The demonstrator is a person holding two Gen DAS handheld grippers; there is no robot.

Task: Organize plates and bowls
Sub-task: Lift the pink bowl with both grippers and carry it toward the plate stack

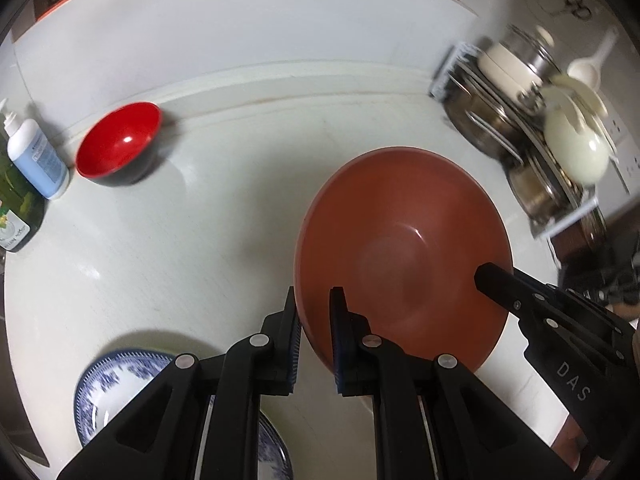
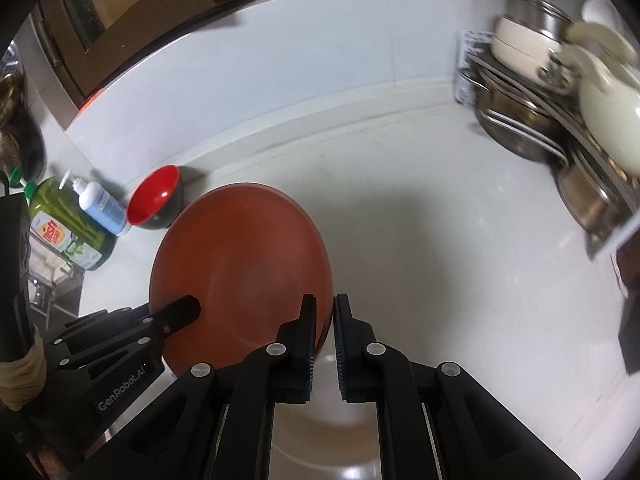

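Both grippers clamp one large terracotta-coloured bowl (image 1: 400,248) by opposite rims, lifted over the white counter (image 1: 224,216). Left gripper (image 1: 314,316) has its jaws narrow, pinching the bowl's near-left rim; right gripper (image 2: 324,320) likewise narrow, closed on the bowl's right rim. The bowl is empty inside.

Left wrist view only: a blue-and-white patterned plate (image 1: 116,376) on the counter at lower left, partly hidden under the gripper body, nothing visible on it. The right gripper enters here from the right, one finger tip lying over the bowl's inner wall.

Right wrist view only: a pale dish or plate (image 2: 320,444) directly below the gripper, mostly covered, contents cannot be told. Also dark cabinet doors (image 2: 100,12) above the backsplash, and the left gripper coming in from lower left, held by a hand in a pale glove or wrap (image 2: 20,380).

Both views: a small bowl, red inside and black outside (image 1: 120,144), tilted on its side near the back wall, empty. Just beside it a white pump bottle (image 1: 36,156), then a green detergent bottle (image 2: 68,228). At far right, blurred, a dish rack (image 2: 560,128) stacked with steel pots and cream-coloured cookware; a white ladle (image 1: 588,64) sticks up.
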